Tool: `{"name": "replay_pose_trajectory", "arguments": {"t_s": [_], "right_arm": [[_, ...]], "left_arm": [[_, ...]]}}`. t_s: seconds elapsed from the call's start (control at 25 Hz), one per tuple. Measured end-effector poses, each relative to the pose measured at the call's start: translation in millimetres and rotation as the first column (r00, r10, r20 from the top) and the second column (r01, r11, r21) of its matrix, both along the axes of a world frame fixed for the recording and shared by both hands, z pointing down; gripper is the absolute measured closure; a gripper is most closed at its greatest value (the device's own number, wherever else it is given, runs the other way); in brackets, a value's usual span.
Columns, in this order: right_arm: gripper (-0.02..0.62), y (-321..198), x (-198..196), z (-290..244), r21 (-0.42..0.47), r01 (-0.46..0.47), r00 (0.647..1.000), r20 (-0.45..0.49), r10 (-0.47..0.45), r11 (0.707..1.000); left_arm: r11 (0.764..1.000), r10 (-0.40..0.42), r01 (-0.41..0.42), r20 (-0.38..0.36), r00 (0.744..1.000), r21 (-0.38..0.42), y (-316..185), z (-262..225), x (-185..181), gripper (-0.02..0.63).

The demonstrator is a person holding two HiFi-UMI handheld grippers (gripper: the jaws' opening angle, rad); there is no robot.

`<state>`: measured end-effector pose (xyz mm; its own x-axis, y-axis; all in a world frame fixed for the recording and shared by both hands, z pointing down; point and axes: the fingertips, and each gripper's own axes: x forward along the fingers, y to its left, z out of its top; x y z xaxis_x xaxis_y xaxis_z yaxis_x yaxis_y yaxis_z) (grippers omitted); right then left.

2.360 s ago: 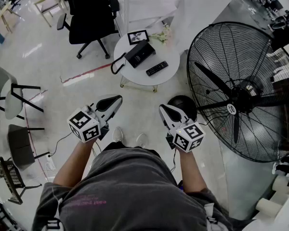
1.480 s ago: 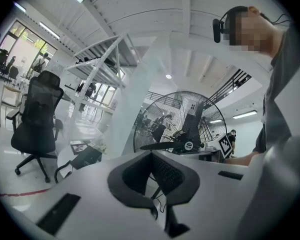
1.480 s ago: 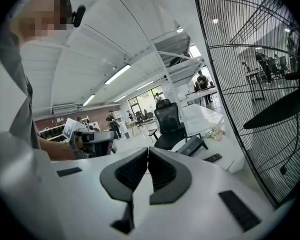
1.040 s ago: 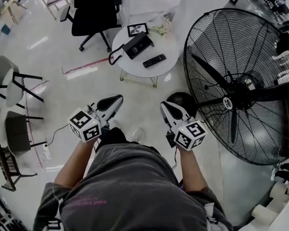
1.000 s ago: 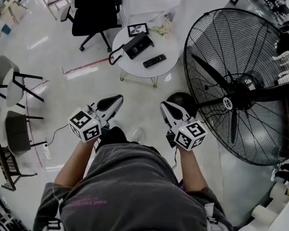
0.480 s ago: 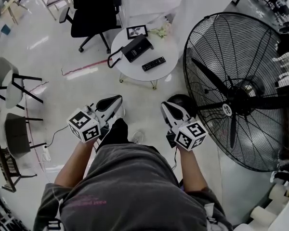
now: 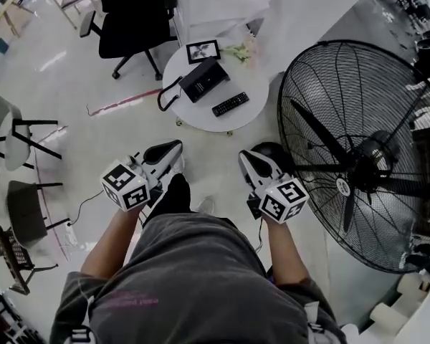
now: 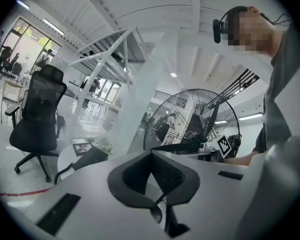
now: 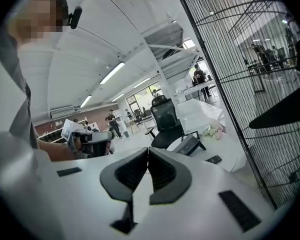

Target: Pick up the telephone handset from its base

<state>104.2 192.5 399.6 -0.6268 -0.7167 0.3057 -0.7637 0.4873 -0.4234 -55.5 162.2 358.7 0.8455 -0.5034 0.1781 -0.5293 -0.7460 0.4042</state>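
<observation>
Stepping nearer the round table (image 7: 252, 84), the person carries left gripper (image 7: 175, 147) and right gripper (image 7: 244, 158) shut and empty, so should open one before reaching the handset (image 7: 192, 84), well ahead on its base (image 7: 212, 76).

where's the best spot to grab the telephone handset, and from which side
Probably its mid-length, fingers across its width, coming down from above: the telephone lies flat on the round table, and the cord hangs off its left end.
</observation>
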Motion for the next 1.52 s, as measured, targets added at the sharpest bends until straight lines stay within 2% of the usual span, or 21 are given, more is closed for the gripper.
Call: {"name": "replay_pose_trajectory", "arguments": {"t_s": [0.4, 0.76, 1.2, 1.52], "right_arm": [[0.574, -90, -20, 11, -0.035, -0.028, 1.000, -0.008, 0.028, 0.999], [0.574, -157, -50, 11, -0.067, -0.071, 0.997, -0.017, 0.070, 0.995], [0.574, -216, -80, 8, -0.071, -0.120, 0.992, -0.037, 0.118, 0.990], [0.574, -237, -84, 12, -0.076, -0.123, 0.992, -0.047, 0.120, 0.989]], "left_arm": [[0.998, 0.035, -0.035, 0.002, 0.999, -0.042, -96, 13, -20, 0.592], [0.995, 0.088, -0.088, 0.001, 0.996, -0.048, -172, 13, -49, 0.592], [0.987, 0.150, -0.150, -0.007, 0.989, -0.058, -233, 17, -76, 0.592], [0.985, 0.165, -0.165, -0.007, 0.986, -0.053, -258, 20, -76, 0.592]]}}
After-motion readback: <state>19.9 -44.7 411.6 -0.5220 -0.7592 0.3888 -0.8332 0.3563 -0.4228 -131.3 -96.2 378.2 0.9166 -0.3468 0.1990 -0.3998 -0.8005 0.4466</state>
